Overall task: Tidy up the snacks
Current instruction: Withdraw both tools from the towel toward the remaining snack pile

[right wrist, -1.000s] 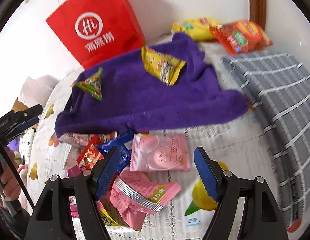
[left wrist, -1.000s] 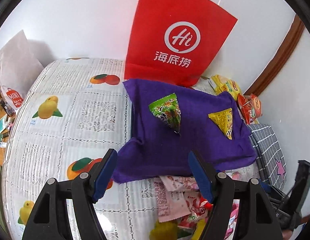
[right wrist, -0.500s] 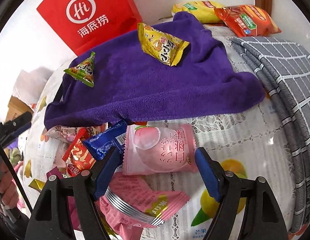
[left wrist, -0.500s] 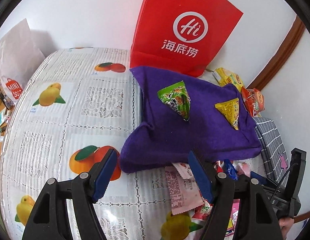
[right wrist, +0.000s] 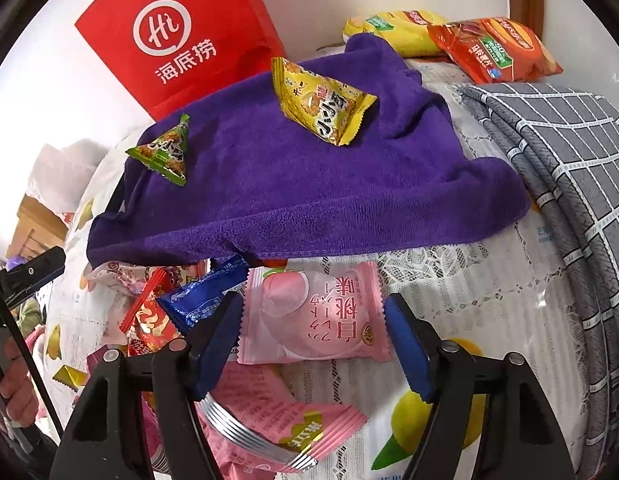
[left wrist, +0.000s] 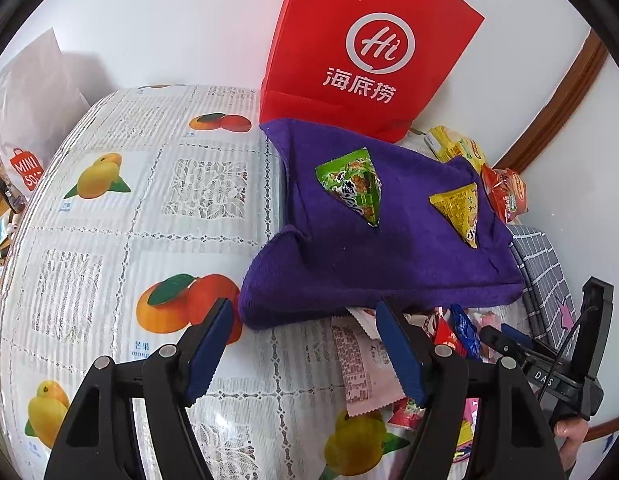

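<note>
A purple towel (left wrist: 389, 248) (right wrist: 309, 184) lies on the table with a green triangular snack (left wrist: 353, 184) (right wrist: 167, 152) and a yellow triangular snack (left wrist: 459, 208) (right wrist: 321, 100) on it. A pile of loose snacks lies in front of the towel. My right gripper (right wrist: 313, 344) is open, its fingers either side of a pink peach packet (right wrist: 313, 316). My left gripper (left wrist: 305, 352) is open and empty over the tablecloth, near the towel's front left corner.
A red paper bag (left wrist: 369, 52) (right wrist: 177, 36) stands behind the towel against the wall. Yellow (right wrist: 393, 32) and orange (right wrist: 489, 48) chip bags lie at the back right. A grey checked cloth (right wrist: 569, 184) covers the right side. A blue packet (right wrist: 201, 300) and red packets (right wrist: 149, 320) lie left of the pink one.
My right gripper has moved forward and down until its fingers flank the pink peach packet. My left gripper has drawn back and left, so the towel appears further right.
</note>
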Demonstrator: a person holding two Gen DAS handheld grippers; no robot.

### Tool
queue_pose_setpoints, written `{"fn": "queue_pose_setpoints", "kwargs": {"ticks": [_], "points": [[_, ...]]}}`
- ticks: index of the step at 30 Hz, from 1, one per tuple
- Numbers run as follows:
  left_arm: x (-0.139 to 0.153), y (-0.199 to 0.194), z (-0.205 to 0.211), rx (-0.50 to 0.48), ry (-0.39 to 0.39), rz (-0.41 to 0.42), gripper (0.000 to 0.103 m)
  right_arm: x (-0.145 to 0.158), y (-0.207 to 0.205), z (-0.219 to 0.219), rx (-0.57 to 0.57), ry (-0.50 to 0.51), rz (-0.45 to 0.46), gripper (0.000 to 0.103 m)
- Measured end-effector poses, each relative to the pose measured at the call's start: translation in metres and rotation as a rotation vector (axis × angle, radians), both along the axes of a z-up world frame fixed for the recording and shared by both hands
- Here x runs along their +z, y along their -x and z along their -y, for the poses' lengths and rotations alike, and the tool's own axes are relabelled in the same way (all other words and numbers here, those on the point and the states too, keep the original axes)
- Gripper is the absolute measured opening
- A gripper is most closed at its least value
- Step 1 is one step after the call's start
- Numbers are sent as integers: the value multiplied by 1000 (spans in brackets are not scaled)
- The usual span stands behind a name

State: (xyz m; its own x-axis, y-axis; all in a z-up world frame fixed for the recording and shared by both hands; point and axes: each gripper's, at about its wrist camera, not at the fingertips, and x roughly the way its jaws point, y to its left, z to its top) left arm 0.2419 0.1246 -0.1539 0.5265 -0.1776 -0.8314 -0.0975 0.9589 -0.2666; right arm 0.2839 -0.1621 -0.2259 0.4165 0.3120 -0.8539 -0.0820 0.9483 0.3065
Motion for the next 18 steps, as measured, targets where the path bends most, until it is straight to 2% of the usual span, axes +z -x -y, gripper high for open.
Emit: {"fn": "queue_pose_setpoints", "kwargs": {"ticks": [3,12,18], "points": [[-1,1,2,-4,12,-8,71,7,1,6,-11,-39,4,66],[-5,9,18,-33,12,-29,71,24,12,16,-20,-15,57,63],[-24,7,35,-60,2,-89,71,38,25,23,-22,-11,90,63]]}}
